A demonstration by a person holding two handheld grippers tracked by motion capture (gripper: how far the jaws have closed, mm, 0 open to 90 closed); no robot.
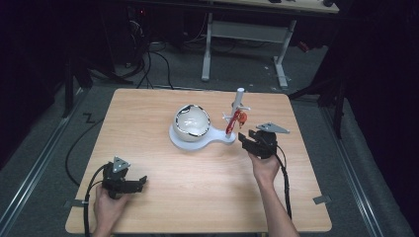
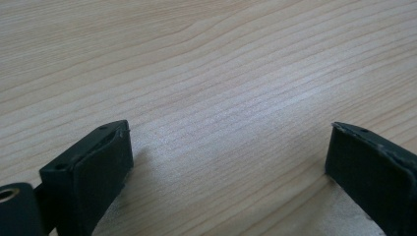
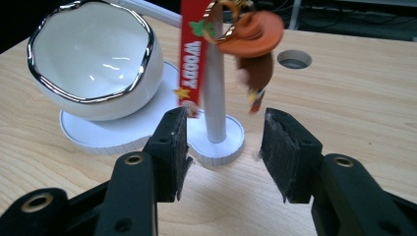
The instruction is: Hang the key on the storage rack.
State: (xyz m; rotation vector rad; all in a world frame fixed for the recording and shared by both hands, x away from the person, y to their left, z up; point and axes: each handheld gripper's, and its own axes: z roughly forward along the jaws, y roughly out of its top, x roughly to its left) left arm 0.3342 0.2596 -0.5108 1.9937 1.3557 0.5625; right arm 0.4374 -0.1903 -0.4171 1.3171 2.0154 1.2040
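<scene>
— Nearest the lens, at the bottom of the high view?

— Two forearms, rising from the lower edge. At lower left, left gripper (image 1: 129, 184), held low over the wooden table (image 1: 148, 113), well apart from everything else. In the left gripper view, jaws wide apart, with bare wood grain between.

— And at right of centre?

— Right gripper (image 1: 251, 139), in the high view just below and right of the stand. Jaws spread, nothing held. In the right gripper view, black pads at lower centre, gap open between, pointing at the foot of the post.

— What is in front of those jaws?

— White stand (image 3: 216, 147), with round foot and thin upright post (image 3: 214, 93). On the post, hanging, a red keychain (image 3: 191, 59): a strap with the word WOODY, a gold ring (image 3: 223, 19) at top centre of the frame, and a small figure with orange hat (image 3: 255, 34), a little blurred. Lower end of the strap just above the left pad, close to it; contact not possible to tell.

— And the bowl?

— White bowl (image 3: 93, 54) with silver rim, tilted, at upper left of the right gripper view, resting on the wide round part of the same white base. In the high view, bowl (image 1: 191, 120) at centre of the frame, keychain (image 1: 232, 122) just to the right of it.

— Anything else?

— A round hole (image 3: 294, 59) in the tabletop, upper right of the right gripper view. Beyond the table in the high view, dark floor, with cables (image 1: 148, 59) at upper left.
</scene>
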